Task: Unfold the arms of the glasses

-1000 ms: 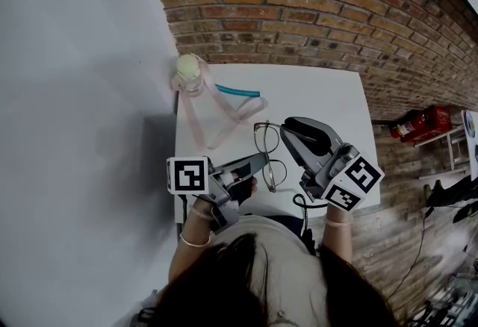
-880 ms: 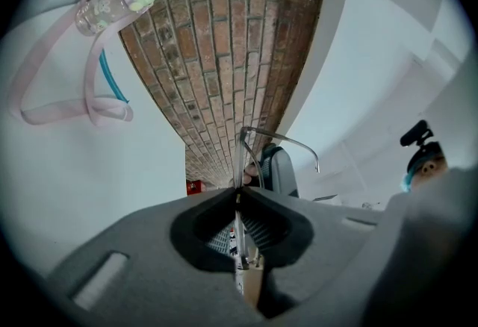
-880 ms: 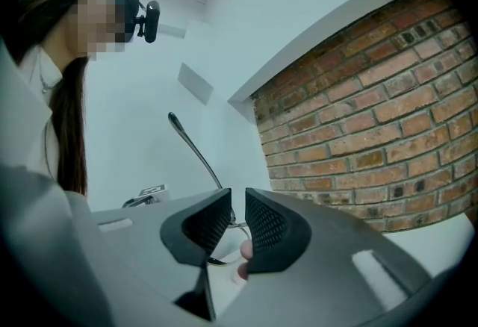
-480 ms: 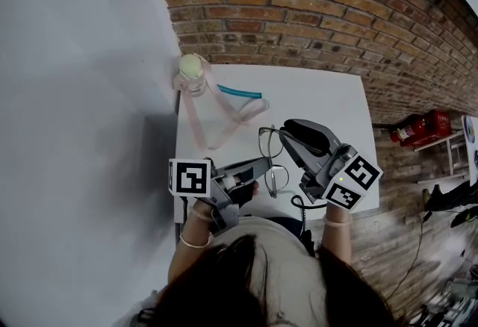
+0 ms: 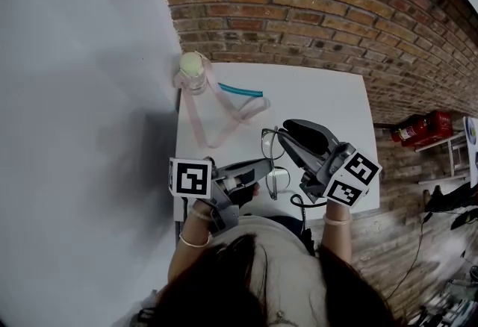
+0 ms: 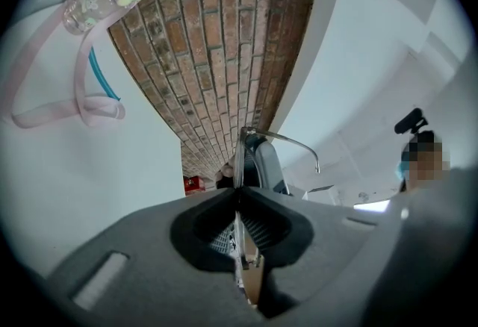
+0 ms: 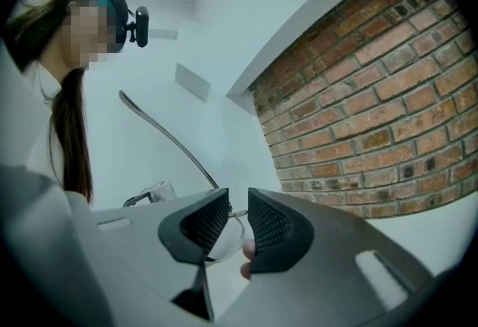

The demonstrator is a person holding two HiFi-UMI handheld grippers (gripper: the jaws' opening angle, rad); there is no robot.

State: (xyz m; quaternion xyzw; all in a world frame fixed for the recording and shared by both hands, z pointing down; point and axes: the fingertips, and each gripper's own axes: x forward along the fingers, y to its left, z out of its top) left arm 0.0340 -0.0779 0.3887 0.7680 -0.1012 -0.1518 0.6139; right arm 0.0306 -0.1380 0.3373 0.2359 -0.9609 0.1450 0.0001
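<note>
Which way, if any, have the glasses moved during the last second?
Yes, slightly. In the head view the glasses drifted toward the person, and the gap to the pink strap grew.

The left gripper (image 5: pixel 263 163) is held near the body and pointed right, its jaws pressed together on the thin rim of the glasses (image 5: pixel 277 179). The right gripper (image 5: pixel 287 128) is pointed far and left, its jaws set slightly apart around the frame's corner. Both forearms are held close to the torso.
</note>
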